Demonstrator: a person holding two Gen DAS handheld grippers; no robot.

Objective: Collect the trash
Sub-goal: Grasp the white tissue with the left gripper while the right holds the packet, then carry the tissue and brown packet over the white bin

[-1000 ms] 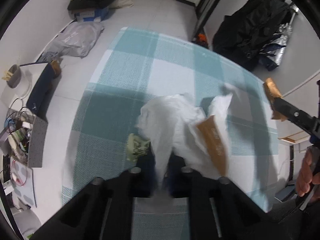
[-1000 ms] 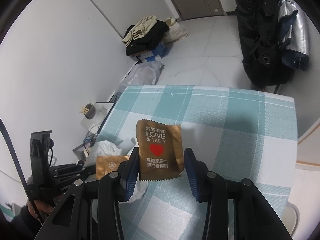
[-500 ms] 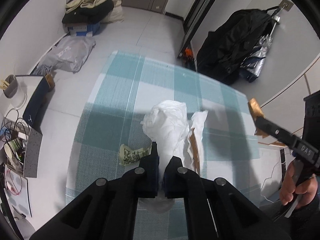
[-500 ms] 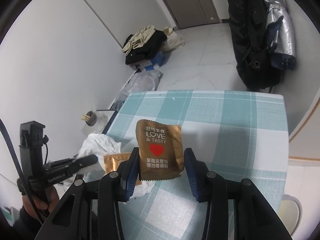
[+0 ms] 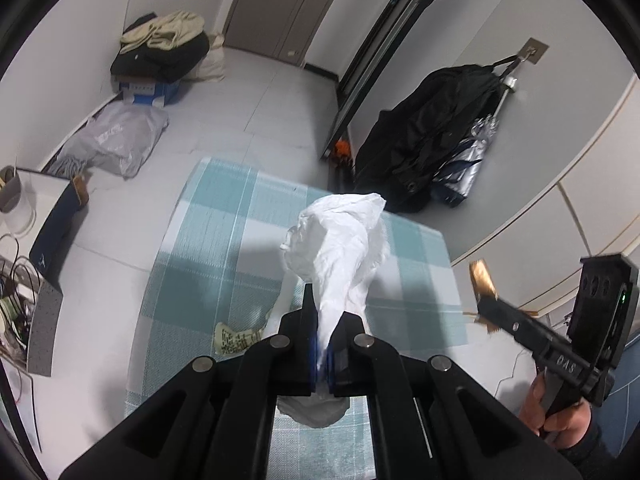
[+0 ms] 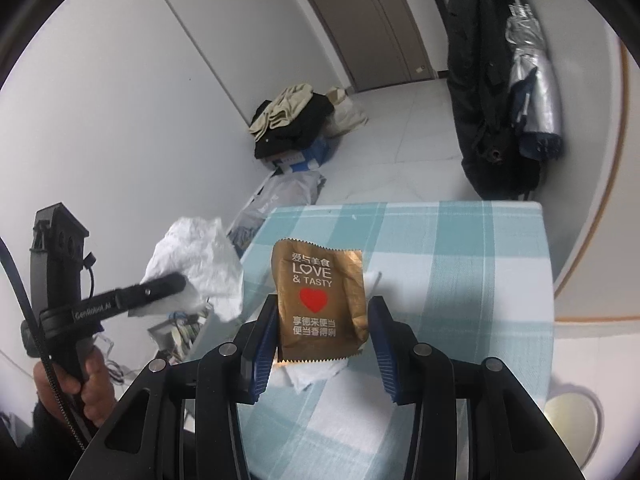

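Observation:
My left gripper (image 5: 325, 354) is shut on a white plastic bag (image 5: 340, 240) and holds it up above the checked table (image 5: 224, 240). The bag also shows in the right wrist view (image 6: 196, 264), hanging from the left gripper (image 6: 164, 284). My right gripper (image 6: 322, 336) is shut on a brown "LOVE & TASTY" wrapper (image 6: 320, 300), held upright above the table (image 6: 460, 264); it shows edge-on in the left wrist view (image 5: 482, 280). A small yellowish wrapper (image 5: 236, 338) lies on the table. White crumpled paper (image 6: 316, 372) lies under the right gripper.
On the floor are a pile of clothes on a blue box (image 5: 160, 52) and a grey plastic bag (image 5: 116, 140). A black coat (image 5: 436, 132) hangs on the right wall. A cluttered side stand (image 5: 28, 272) is to the table's left.
My left gripper has lifted the white bag off the table and both views have risen. The brown wrapper that lay by the bag is no longer seen. The right gripper still holds its wrapper.

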